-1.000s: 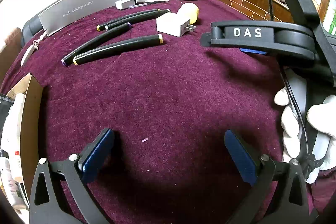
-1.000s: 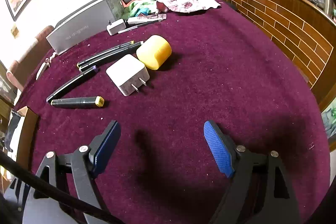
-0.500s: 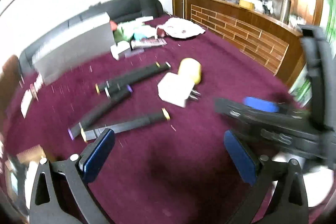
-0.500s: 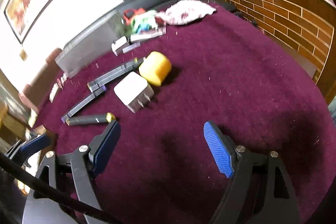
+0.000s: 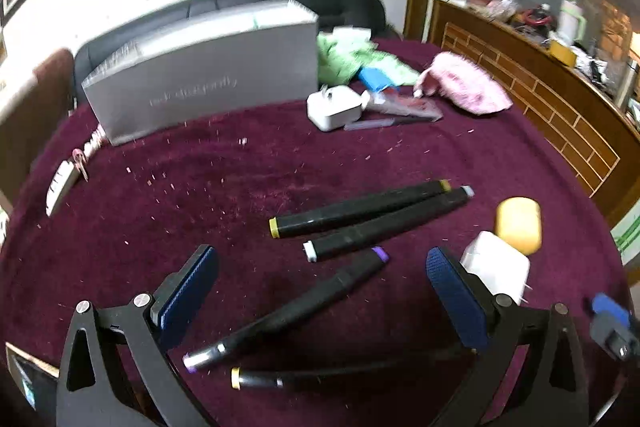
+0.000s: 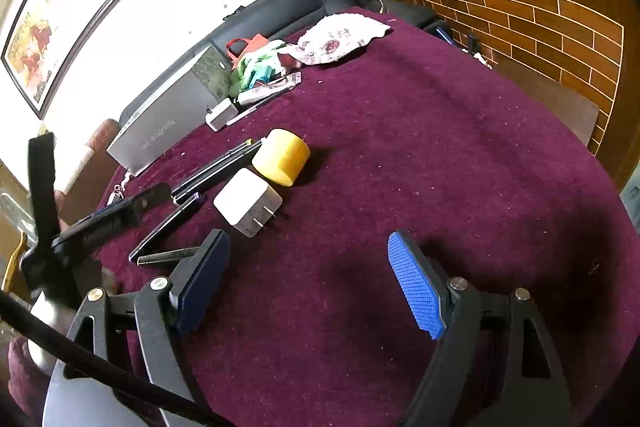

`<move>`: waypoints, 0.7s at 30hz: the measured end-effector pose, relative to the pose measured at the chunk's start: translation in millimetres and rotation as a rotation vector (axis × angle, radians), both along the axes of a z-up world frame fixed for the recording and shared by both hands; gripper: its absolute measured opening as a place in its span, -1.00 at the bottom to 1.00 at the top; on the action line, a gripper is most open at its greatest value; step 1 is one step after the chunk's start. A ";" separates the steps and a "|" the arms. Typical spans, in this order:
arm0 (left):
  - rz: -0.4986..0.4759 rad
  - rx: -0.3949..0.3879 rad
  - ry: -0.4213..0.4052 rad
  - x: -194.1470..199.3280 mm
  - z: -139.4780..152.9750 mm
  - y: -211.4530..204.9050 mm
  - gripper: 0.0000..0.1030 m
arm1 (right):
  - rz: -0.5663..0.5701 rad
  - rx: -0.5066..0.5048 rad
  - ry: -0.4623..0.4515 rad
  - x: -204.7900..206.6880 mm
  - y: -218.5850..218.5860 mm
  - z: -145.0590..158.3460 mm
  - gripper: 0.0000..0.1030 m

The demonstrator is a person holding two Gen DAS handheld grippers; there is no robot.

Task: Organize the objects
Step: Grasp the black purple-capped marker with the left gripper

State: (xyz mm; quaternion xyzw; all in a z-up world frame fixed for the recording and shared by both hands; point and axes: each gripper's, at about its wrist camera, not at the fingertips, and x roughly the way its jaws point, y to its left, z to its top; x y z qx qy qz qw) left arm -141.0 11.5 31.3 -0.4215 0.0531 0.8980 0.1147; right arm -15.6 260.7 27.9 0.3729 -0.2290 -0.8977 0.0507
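Note:
My left gripper [image 5: 320, 295] is open above the maroon tablecloth [image 5: 200, 211]. A purple-capped black marker [image 5: 288, 311] lies slanted on the cloth between its fingers as seen from here. Two more markers [image 5: 360, 211] lie side by side beyond it, and another yellow-capped marker [image 5: 256, 379] lies close under the gripper. A white charger [image 5: 496, 269] and a yellow cylinder [image 5: 519, 225] sit at the right finger. My right gripper [image 6: 310, 283] is open and empty over bare cloth, with the charger [image 6: 248, 203], cylinder [image 6: 282, 157] and markers [image 6: 216, 167] ahead to its left. The left gripper [image 6: 100, 223] shows at the left.
A grey box [image 5: 200, 79] stands at the table's far side, with a second white charger [image 5: 334, 107], a tube, green cloth [image 5: 352, 55] and a pink floral cloth [image 5: 464, 89] beside it. A wooden brick-pattern counter [image 6: 520, 7] curves along the right. A dark sofa lies behind.
The left gripper has swung from bare cloth over to the markers, which now lie between and under its fingers. The right gripper has stayed nearly in place, rolling slightly. Both remain open.

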 end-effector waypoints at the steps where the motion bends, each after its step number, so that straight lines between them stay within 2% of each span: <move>1: 0.000 -0.004 -0.036 -3.7 -7.9 0.3 0.96 | 0.002 -0.003 -0.002 -0.6 -0.3 -0.1 0.58; 3: -0.008 -0.014 -0.100 -4.7 -21.1 2.6 0.96 | -0.001 -0.009 -0.006 0.5 1.7 -1.7 0.58; 6: -0.045 0.037 -0.181 4.7 -36.0 0.7 0.96 | -0.007 -0.024 -0.016 0.7 5.0 -3.7 0.58; 10: -0.133 0.058 -0.192 29.4 -34.4 1.2 0.95 | -0.007 -0.024 -0.022 1.3 4.6 -4.4 0.58; 14: -0.228 0.087 -0.239 55.1 -31.2 5.3 0.94 | -0.005 -0.023 -0.031 1.4 3.8 -5.6 0.58; 16: -0.307 0.117 -0.278 74.2 -29.2 12.4 0.94 | -0.004 -0.027 -0.041 0.5 4.3 -7.2 0.58; 18: -0.377 0.070 -0.263 92.7 -25.7 23.0 0.94 | -0.006 -0.035 -0.047 0.5 5.4 -8.1 0.58; 21: -0.477 0.078 -0.298 116.1 -26.5 36.0 0.94 | -0.009 -0.042 -0.060 -1.3 6.4 -10.4 0.58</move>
